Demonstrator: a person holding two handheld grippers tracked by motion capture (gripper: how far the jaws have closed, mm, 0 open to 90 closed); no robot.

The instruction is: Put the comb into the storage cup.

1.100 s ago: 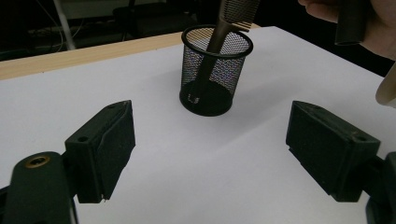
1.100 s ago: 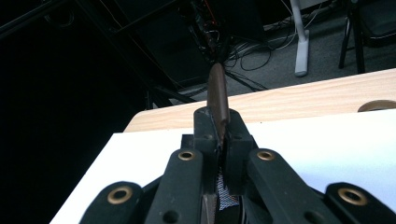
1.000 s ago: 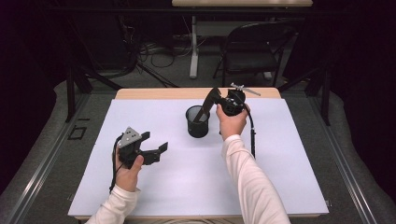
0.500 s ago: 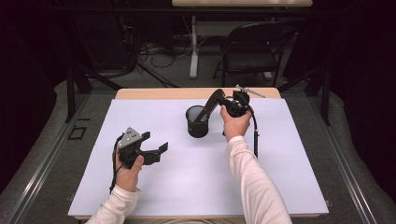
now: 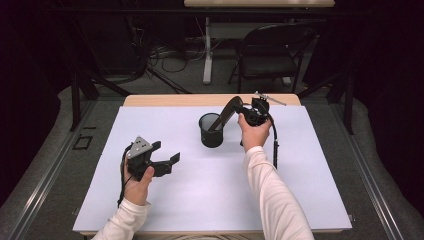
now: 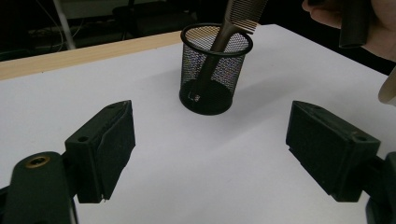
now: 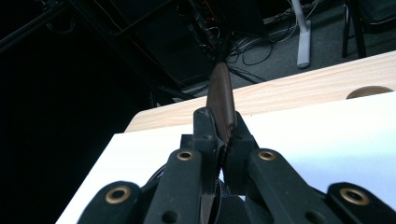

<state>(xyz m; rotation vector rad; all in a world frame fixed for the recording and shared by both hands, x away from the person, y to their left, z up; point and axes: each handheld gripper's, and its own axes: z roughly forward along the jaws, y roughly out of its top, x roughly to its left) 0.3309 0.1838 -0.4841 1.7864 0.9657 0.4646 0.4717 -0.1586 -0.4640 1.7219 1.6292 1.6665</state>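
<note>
A: What has changed since a second ago?

B: Not much. My right gripper [image 5: 235, 107] has eased a little to the right and slightly up, above the mesh cup [image 5: 211, 131], and the comb [image 5: 220, 119] leans at a flatter slant than before. My left gripper [image 5: 167, 161] has stayed where it was, low over the white sheet [image 5: 200, 190] on the desk [image 5: 165, 100], well apart from the cup.

A: Which way does the comb point?

B: Its long axis runs on a slant. In the high view the lower end sits down inside the cup and the upper end rises up and to the right, toward my right hand [image 5: 254, 131]. In the left gripper view the comb [image 6: 219, 42] has its handle end resting on the cup's floor, the shaft leaning on the rim of the mesh cup [image 6: 210, 74], and the toothed part sticking out above the rim.

A: And where is it relative to your jaws?

B: My right jaws are pressed together on the comb's upper end. In the right gripper view the comb [image 7: 220, 100] stands edge-on between them and juts out past their tips. My left jaws are spread wide with nothing between them, and they face the cup from a distance
</note>
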